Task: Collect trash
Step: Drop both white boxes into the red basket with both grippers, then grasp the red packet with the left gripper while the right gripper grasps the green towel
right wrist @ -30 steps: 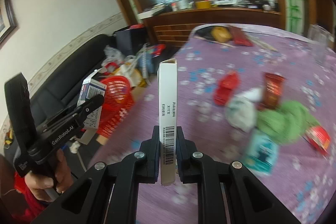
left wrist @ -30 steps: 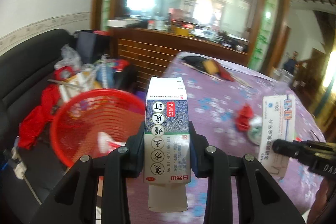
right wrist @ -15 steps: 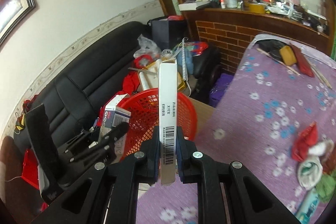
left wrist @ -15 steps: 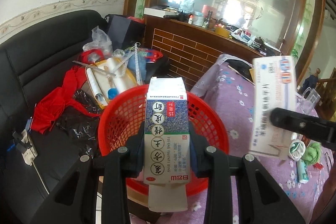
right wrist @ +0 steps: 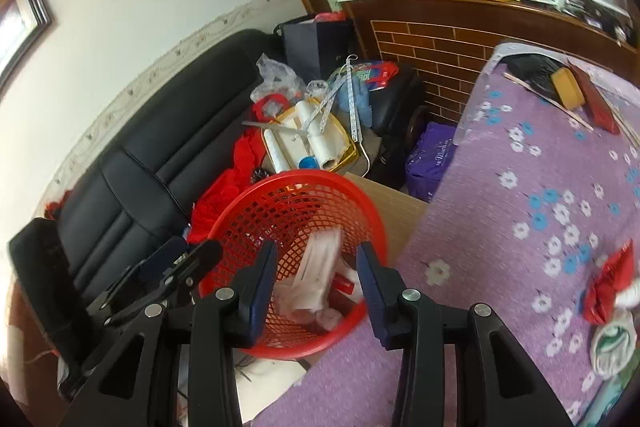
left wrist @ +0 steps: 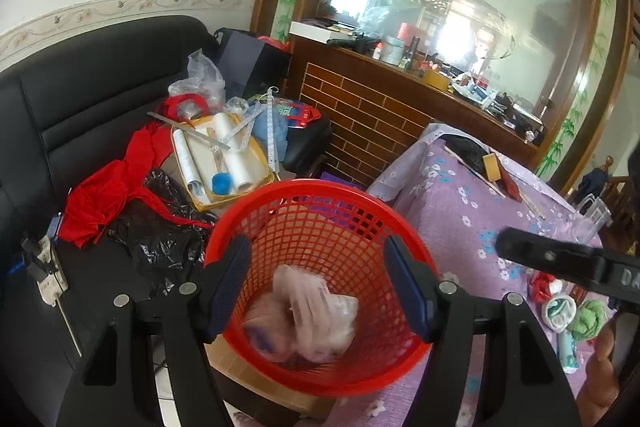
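Both grippers hang over the red mesh basket (left wrist: 320, 267), evidently so that released trash drops straight in. The left gripper (left wrist: 318, 283) has just been opening; its jaws stand spread with nothing between them. The right gripper (right wrist: 316, 287) has likewise been opening, and a blurred white carton (right wrist: 320, 271) falls into the basket just ahead of its empty jaws. Right of the tools lies the purple floral tablecloth (right wrist: 520, 227), left a cluttered black sofa (left wrist: 80, 99).
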The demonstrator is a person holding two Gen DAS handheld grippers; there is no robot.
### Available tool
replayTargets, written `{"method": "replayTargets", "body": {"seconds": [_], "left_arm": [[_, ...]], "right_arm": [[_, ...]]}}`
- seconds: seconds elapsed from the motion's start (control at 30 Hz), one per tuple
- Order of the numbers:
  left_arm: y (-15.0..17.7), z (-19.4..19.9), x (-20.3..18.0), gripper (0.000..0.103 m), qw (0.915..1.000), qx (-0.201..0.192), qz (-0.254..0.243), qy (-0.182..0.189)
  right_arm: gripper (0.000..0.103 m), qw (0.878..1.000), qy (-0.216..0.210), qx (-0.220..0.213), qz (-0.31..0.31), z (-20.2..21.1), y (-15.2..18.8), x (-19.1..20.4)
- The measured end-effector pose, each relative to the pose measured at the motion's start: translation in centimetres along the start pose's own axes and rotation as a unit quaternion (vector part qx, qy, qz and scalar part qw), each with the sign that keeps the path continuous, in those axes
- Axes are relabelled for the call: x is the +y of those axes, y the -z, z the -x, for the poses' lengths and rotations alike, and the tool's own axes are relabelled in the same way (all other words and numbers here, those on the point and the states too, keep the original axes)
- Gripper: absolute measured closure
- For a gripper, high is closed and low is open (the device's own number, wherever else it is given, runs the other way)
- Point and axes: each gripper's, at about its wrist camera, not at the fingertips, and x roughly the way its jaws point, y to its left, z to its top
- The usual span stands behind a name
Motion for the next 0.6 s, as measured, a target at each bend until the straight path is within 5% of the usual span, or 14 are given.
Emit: {"method": "replayTargets", "body": {"seconds": [0.37,0.53,0.6], "left_arm": [[3.0,0.7,-9.9,0.035,0.9938,0.02,-0.091,0.061],[5.1,0.0,-15.4,0.035,0.9855,0.046,-0.129,0.1],[5.7,-0.4,-17.3,0.035,0.9817,0.06,-0.14,0.115]], "right_arm": [[0.052,0.995,0.063,-0.035,-0.064,10.0,7.3,-9.0],[0.052,0.98,0.104,-0.075,-0.15,17.0,11.2,-15.7],[0.039,0.97,0.133,-0.094,-0.178,19.5,12.5,-17.7]]}}
